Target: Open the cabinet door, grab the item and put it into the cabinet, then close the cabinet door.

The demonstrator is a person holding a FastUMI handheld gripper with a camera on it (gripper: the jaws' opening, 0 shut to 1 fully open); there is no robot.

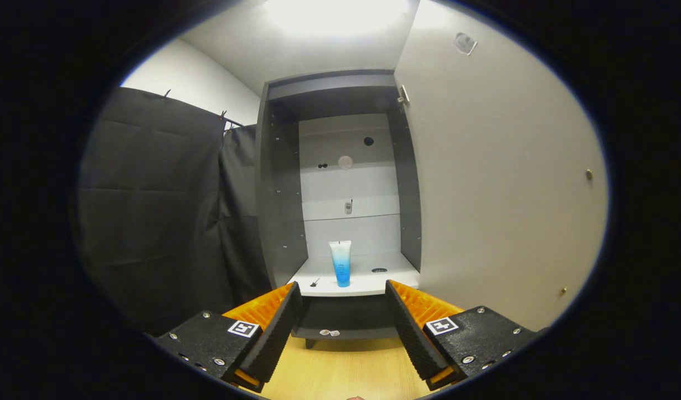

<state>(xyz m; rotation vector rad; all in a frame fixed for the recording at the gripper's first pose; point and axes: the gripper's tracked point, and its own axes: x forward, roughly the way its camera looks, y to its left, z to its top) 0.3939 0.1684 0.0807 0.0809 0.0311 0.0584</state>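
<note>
One tube (340, 263) stands upright, cap down, inside the open cabinet (279, 222), beyond the empty, spread claw (343, 311).

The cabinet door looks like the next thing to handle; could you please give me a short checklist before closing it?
1. Tube standing upright on the cabinet shelf: ok.
2. Gripper open, fingers holding nothing: ok.
3. Fingers outside the cabinet, short of the shelf: ok.
4. Door swung open beside the gripper: ok.
5. Tube set back from the shelf's front edge: ok.
6. Handle to push on: cannot tell.
</note>
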